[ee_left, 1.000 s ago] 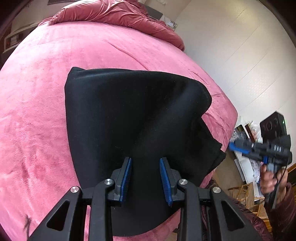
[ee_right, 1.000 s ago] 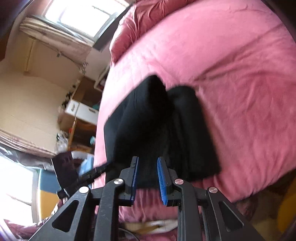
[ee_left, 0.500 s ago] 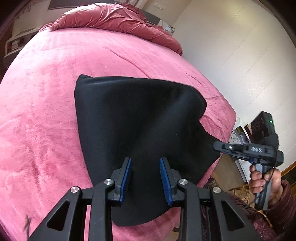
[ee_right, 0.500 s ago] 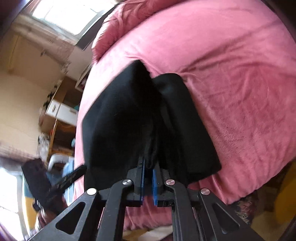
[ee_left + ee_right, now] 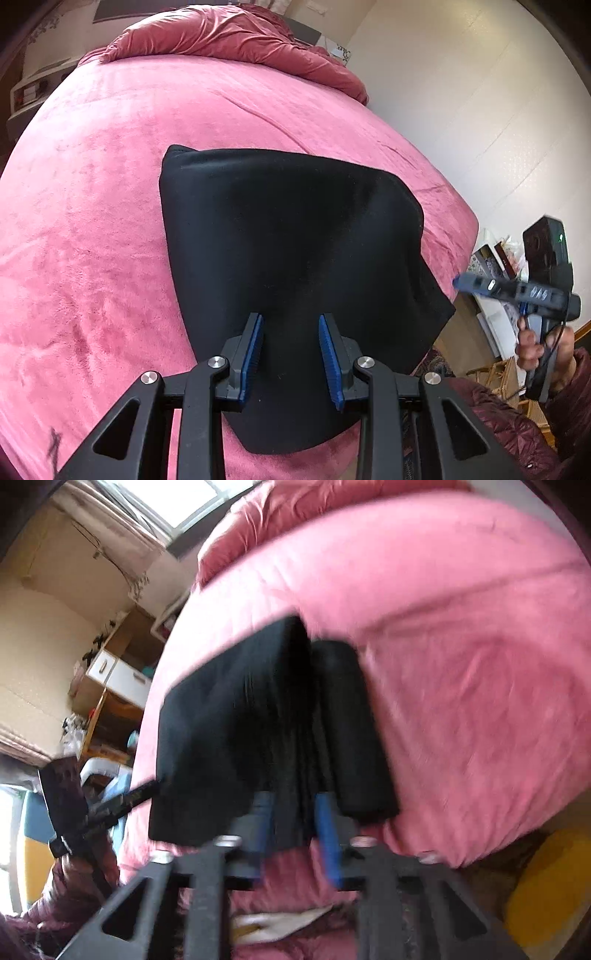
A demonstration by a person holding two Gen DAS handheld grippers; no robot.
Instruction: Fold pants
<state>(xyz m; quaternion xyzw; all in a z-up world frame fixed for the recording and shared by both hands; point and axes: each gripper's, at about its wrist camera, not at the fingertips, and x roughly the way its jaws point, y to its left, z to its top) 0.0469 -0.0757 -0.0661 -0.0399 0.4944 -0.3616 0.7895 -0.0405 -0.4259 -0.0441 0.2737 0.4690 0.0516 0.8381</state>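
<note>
— Pants (image 5: 295,266), black and folded into a thick pad: where are they found?
— They are laid flat on the pink bed (image 5: 110,229), near its right edge, with one corner hanging just past that edge. A rumpled red duvet (image 5: 229,40) is heaped at the far end of the bed.
— How are the left tongs (image 5: 290,354) held?
— They are poised over the near part of the pants, jaws apart; the cloth is seen behind the blue pads (image 5: 253,350), and no pinch on it can be made out.
— And the right tongs (image 5: 295,834)?
— In the blurred right wrist view their jaws have just been opening. A gap is shown between the pads, with the near edge of the pants (image 5: 266,731) lying in line with it, not pressed. From the left wrist view the right tongs (image 5: 461,282) are seen off the bed's right side, apart from the cloth, gripped by a hand (image 5: 532,343) in a dark red sleeve (image 5: 569,398).
— Anything beyond the bed?
— A pale wall (image 5: 461,92) on the right.
</note>
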